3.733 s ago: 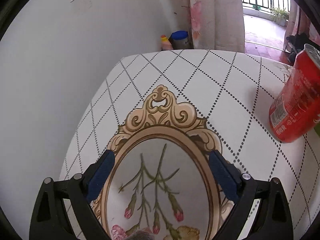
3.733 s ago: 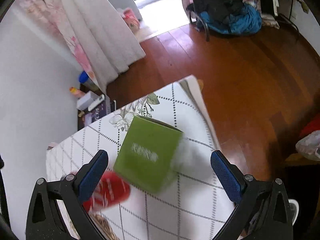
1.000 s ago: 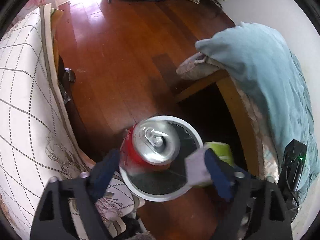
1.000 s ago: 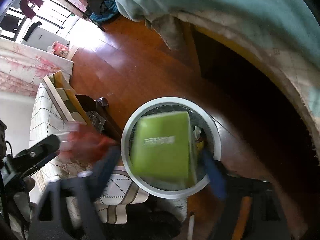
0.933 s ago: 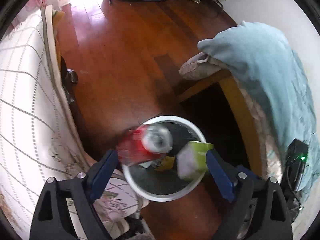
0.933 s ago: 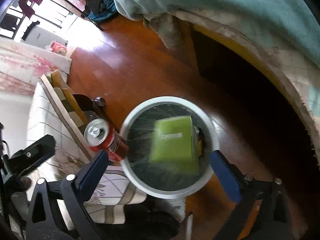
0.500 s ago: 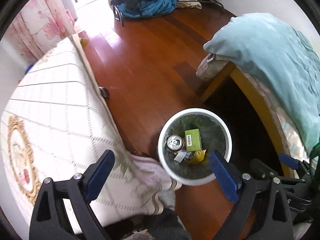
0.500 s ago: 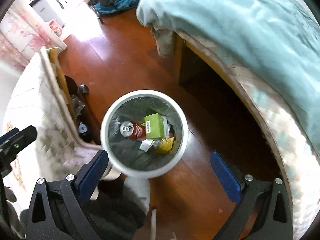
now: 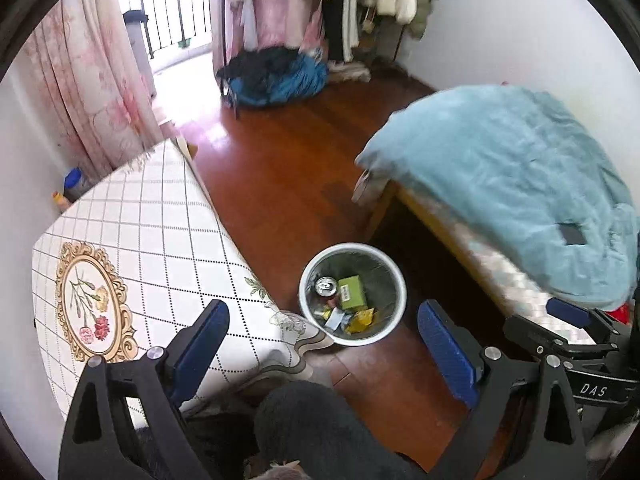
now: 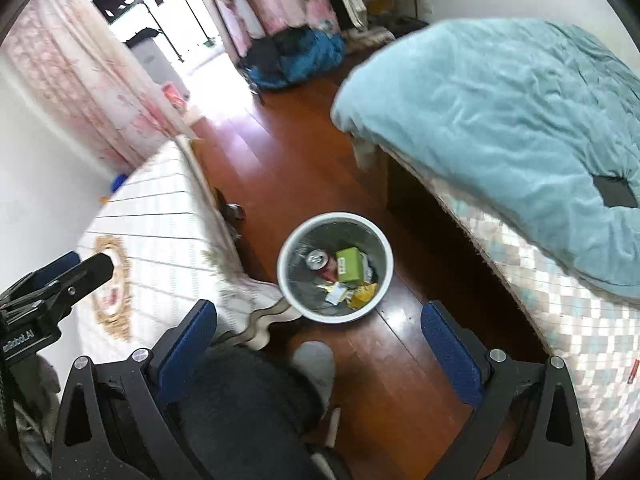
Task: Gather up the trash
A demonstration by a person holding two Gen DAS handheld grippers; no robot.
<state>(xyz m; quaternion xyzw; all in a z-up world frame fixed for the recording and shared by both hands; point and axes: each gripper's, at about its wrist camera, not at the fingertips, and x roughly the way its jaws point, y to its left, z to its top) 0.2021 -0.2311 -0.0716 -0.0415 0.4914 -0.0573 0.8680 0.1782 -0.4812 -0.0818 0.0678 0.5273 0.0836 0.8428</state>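
Nearest the left wrist camera, the left hand-held gripper has its two blue-padded fingers spread wide with nothing between them; the right wrist view shows the right hand-held gripper likewise fully parted and empty. Each tool also shows at the edge of the other's view, the right one at the left view's lower right and the left one at the right view's left side. Below both lies the person's dark-clothed leg, above a red-brown wooden floor. Just beyond, a white round waste bin with a dark liner stands on that floor, between the worktop and the bed. Inside it a red soda can sits with its silver top facing up, touching a green carton beside it, and yellow and white wrappers lie at the near side of the bin. The worktop is covered by a white cloth with a dotted diamond grid and an oval gold-framed flower print; a corner of the cloth hangs down right beside the bin's rim. On the bed lies a rumpled teal blanket. Farther off, a blue and black heap of clothing rests on the floor beneath hanging garments, and a pink floral curtain hangs next to a bright balcony door.
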